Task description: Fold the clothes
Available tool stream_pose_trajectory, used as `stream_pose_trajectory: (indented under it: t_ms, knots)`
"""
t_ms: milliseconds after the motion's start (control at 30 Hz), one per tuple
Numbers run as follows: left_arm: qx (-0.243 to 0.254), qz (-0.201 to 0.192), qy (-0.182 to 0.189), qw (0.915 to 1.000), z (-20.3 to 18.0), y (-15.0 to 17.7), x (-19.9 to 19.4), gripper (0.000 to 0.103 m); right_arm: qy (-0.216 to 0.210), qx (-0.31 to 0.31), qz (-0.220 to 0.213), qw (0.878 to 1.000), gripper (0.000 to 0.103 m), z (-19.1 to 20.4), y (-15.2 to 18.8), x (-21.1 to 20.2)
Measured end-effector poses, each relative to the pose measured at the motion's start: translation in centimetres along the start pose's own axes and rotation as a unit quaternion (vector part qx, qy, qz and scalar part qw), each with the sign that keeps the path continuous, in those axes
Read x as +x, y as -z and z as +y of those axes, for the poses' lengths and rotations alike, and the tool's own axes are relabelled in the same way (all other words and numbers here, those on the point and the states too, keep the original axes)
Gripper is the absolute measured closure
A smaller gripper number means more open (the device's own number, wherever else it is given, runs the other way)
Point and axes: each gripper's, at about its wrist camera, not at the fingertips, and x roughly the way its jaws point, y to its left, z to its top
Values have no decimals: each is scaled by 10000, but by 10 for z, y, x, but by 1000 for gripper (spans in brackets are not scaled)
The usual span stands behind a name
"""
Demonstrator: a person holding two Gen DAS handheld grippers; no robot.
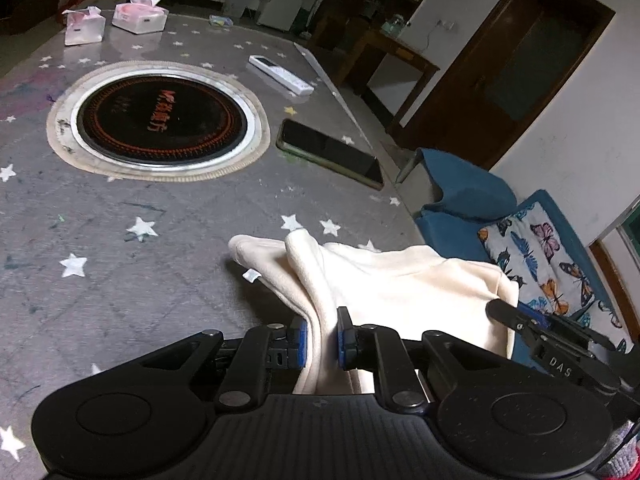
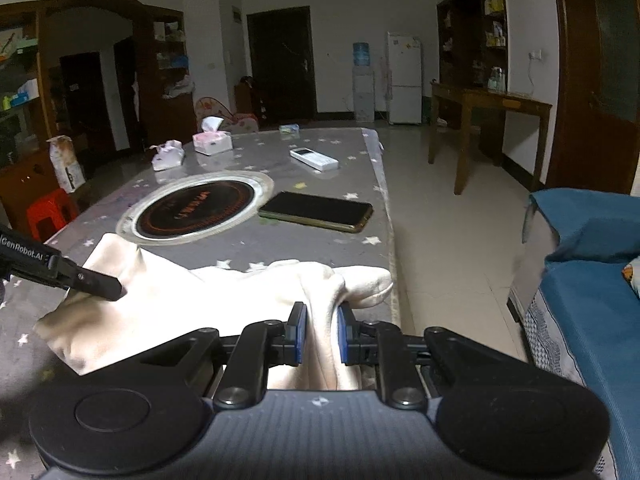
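A cream fleece garment point(image 1: 400, 280) lies bunched on the near end of the grey star-patterned table point(image 1: 120, 240), close to its right edge. My left gripper point(image 1: 322, 336) is shut on a fold of this garment, the cloth pinched between the blue pads. The right gripper point(image 2: 322, 332) is shut on another fold of the same garment point(image 2: 180, 300). In the left wrist view the other tool's black finger point(image 1: 504, 312) touches the cloth at the right. In the right wrist view the left tool's black finger point(image 2: 100, 284) meets the cloth at the left.
A round black induction cooktop point(image 1: 164, 120) is set into the table. A black phone point(image 1: 332, 152) and a white remote point(image 1: 280, 74) lie beyond the garment, with two tissue packs point(image 1: 140, 16) at the far end. A blue sofa point(image 2: 592, 280) stands right of the table, across tiled floor.
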Motion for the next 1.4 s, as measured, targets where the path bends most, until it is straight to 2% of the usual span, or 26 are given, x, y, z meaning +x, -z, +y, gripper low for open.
stream_pose_trajectory:
  t_ms: [300, 467, 567, 667, 800, 867, 1000, 1100, 1400]
  knots:
    - [54, 209, -181, 9996, 8, 5, 17, 87, 45, 101, 289, 9995, 88, -16, 13, 21]
    - [182, 279, -509, 9982, 12, 5, 20, 76, 179, 81, 344, 9992, 81, -22, 17, 24]
    - [253, 111, -708, 9971, 13, 1, 16, 68, 213, 168, 265, 9993, 81, -27, 15, 20]
    - [222, -137, -839, 9961, 15, -6, 10, 67, 173, 207, 216, 9994, 81, -28, 12, 19]
    - [272, -323, -653, 9970, 9, -14, 6, 70, -5, 206, 289, 9994, 81, -23, 8, 28]
    - [347, -294, -512, 9977, 3, -16, 11, 76, -102, 193, 342, 9992, 81, -19, 8, 36]
    - [530, -200, -314, 9979, -6, -17, 28, 81, -240, 177, 412, 9987, 81, -9, 6, 51]
    - [621, -159, -202, 9977, -11, -18, 42, 82, -292, 202, 460, 9983, 81, -5, 4, 64]
    - [855, 1, -256, 9960, -11, -18, 76, 82, -241, 90, 541, 9982, 81, 0, 9, 86]
